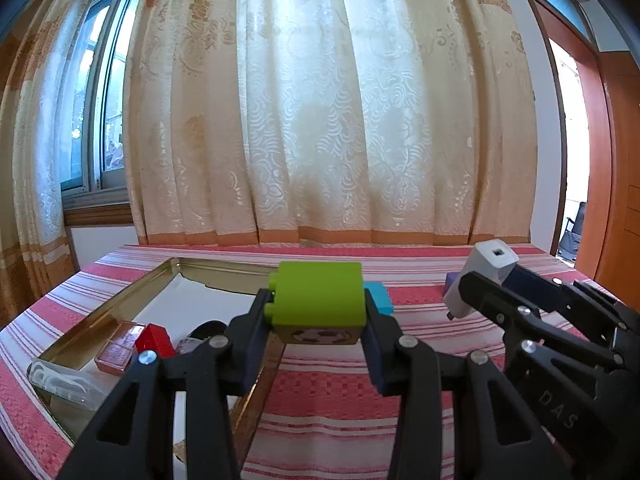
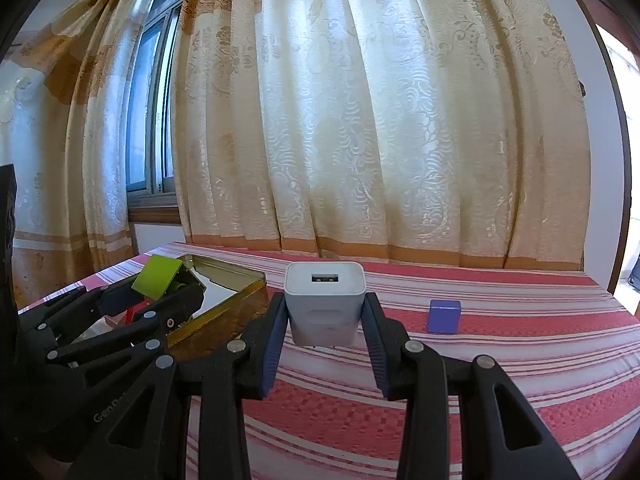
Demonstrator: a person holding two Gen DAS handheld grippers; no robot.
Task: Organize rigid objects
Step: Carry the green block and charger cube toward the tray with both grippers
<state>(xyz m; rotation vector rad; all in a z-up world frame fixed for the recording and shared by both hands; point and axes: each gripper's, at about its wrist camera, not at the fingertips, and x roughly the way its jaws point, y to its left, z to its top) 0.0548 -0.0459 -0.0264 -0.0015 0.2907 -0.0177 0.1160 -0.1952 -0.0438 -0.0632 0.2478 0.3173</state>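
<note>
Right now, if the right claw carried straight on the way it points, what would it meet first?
Probably only the striped tablecloth, then the curtain beyond. The right claw is shut on the white charger; the purple block sits off to its right. Depth is unclear.

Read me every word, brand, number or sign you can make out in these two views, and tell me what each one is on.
"DAS", raised letters on the black frame of the right gripper, seen from the left wrist; any further letters are out of sight.
"GenR", raised letters on the black frame of the left gripper, seen from the right wrist; the rest is cut off.
No words: a football picture on the lime-green toy block.
No print readable on the white USB charger.
</note>
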